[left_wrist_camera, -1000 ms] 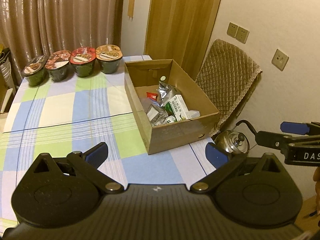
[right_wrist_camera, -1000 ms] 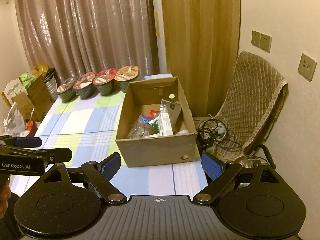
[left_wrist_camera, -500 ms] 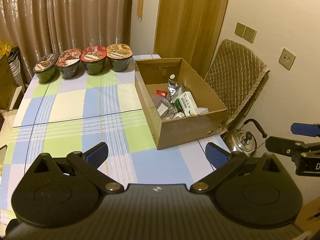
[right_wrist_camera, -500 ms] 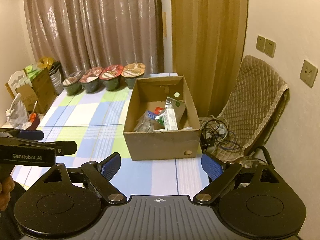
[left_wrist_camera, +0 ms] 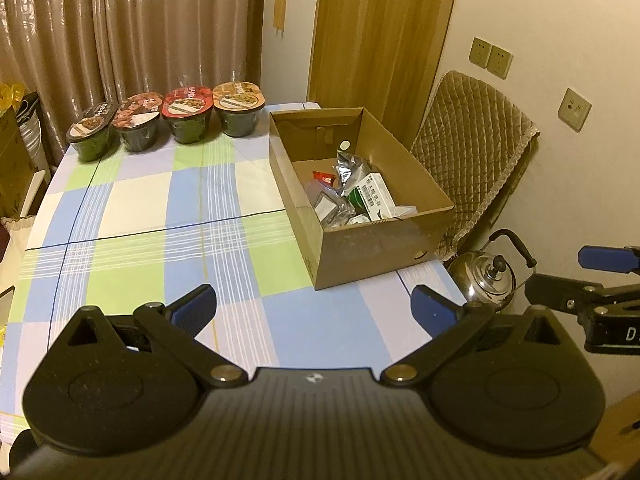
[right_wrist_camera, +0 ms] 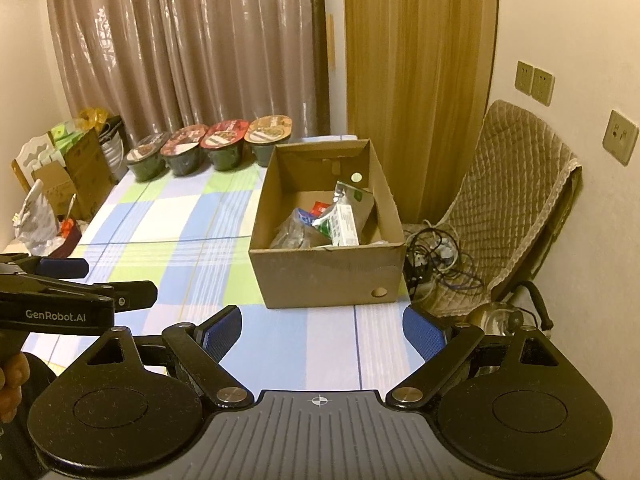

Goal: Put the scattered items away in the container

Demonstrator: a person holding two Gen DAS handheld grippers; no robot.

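Both grippers hang over the near end of the table (left_wrist_camera: 132, 208), side by side, and neither one holds anything. The left gripper (left_wrist_camera: 313, 307) has its blue pads spread wide with only checked cloth showing between them. The right gripper (right_wrist_camera: 322, 327) is spread just as wide, also empty, with the cloth and the table's edge in its gap.

The box (right_wrist_camera: 320, 276) sits ahead of both grippers, on the right side of the table close to its edge. From the left gripper it lies forward and to the right; from the right gripper it is almost straight ahead. It is open at the top. Inside lie a silver pouch (left_wrist_camera: 352, 170), a white and green carton (left_wrist_camera: 374, 196), a small red packet (left_wrist_camera: 325, 177) and some clear wrappers (left_wrist_camera: 330, 210), all heaped toward the near right part of the box.

Far beyond the grippers, at the back edge of the table, four bowls (left_wrist_camera: 168, 118) stand in a row with printed lids on, left of the box and apart from it.

Off the table to the right stands a chair (right_wrist_camera: 516, 200) with a quilted cover, with a tangle of cables (right_wrist_camera: 436, 264) on its seat. A steel kettle (left_wrist_camera: 488, 276) sits low beside it, just past the left gripper's right pad.
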